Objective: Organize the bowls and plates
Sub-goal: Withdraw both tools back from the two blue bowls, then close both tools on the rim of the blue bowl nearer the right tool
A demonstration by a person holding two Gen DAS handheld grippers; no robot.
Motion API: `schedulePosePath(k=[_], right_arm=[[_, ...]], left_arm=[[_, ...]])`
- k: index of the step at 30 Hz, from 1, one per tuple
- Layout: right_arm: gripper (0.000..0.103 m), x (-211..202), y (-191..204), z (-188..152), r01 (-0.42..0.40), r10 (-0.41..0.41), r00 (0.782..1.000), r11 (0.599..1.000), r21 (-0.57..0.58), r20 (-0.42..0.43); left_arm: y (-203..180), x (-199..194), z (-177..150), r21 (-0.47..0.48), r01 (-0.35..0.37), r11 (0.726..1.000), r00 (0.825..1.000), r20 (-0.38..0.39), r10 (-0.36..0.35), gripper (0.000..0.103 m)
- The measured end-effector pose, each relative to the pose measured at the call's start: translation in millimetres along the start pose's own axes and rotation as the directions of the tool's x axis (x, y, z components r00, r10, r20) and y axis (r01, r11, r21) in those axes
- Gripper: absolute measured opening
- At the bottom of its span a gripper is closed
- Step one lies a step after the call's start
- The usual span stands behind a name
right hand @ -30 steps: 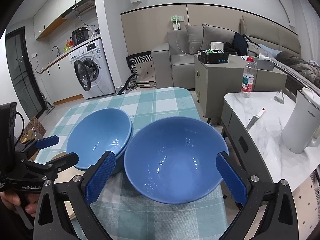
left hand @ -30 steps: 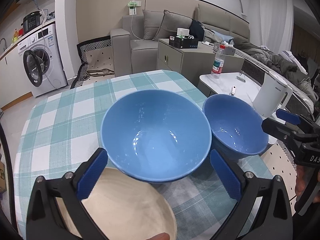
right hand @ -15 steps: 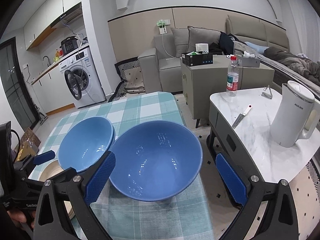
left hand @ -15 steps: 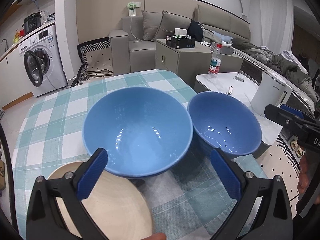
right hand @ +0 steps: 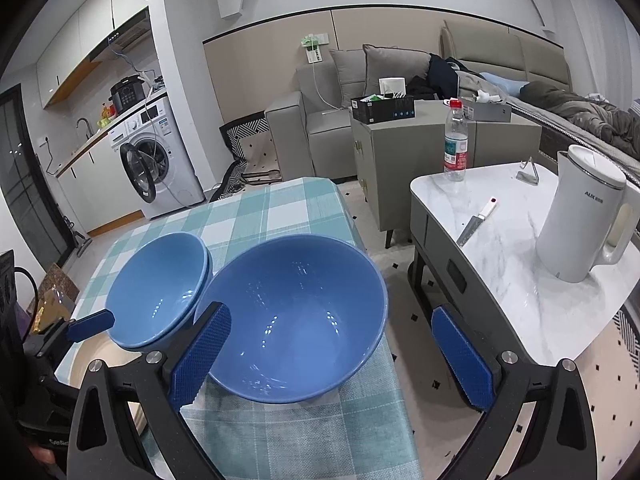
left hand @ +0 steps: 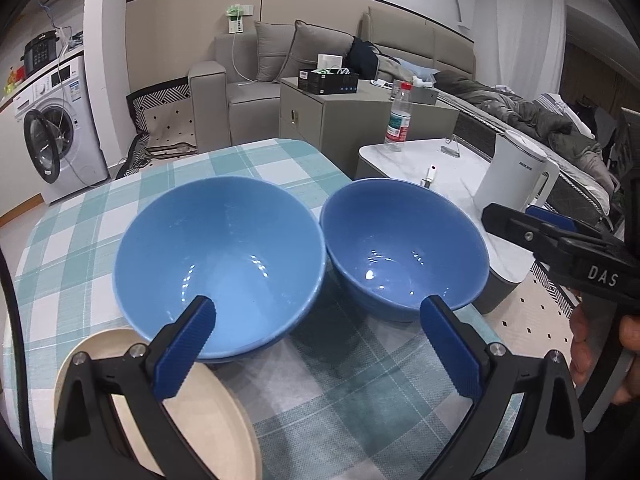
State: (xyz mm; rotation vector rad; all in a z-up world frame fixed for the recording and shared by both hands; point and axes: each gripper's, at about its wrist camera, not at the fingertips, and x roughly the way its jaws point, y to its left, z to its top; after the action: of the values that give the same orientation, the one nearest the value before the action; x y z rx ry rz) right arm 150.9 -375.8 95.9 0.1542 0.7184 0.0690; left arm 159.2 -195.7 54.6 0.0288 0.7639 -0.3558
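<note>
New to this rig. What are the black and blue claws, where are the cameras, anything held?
No robot: a person holds a two-finger gripper in each hand, with a fisheye camera on each looking along the fingers. One picture is from the left gripper, the other from the right gripper. On the checked tablecloth sit a left bowl, a right bowl near the table edge and a beige plate. Both grippers are open and hold nothing.

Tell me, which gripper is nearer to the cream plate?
Left. The left gripper hangs open right over the cream plate, one finger above its rim. The right gripper is open around the single blue bowl, beyond the stacked bowls from the plate.
</note>
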Motion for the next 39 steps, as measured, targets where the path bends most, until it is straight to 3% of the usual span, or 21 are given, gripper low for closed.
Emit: schedulePosePath(k=[10, 20, 39], right_arm=[[0.102, 12.0, -7.5, -4.0, 0.009, -0.008, 1.0, 1.0, 0.024, -0.023], [0.102, 21.9, -25.6, -8.0, 0.019, -0.015, 0.999, 0.997, 0.073, -0.048], [0.102, 44.4, -45.0, -16.9, 0.038, -0.029, 0.997, 0.992, 0.118, -0.075]], left_arm=[[-13.2, 8.6, 2.2, -0.012, 0.06, 0.998, 0.998, -0.013, -0.06, 0.1], [-34.1, 13.5, 1.9, 0.037, 0.109, 0.993, 0.993, -0.044, -0.107, 0.068], [-39.4, 36.7, 3.5, -0.01, 0.11, 0.994, 0.989, -0.095, -0.111, 0.064]])
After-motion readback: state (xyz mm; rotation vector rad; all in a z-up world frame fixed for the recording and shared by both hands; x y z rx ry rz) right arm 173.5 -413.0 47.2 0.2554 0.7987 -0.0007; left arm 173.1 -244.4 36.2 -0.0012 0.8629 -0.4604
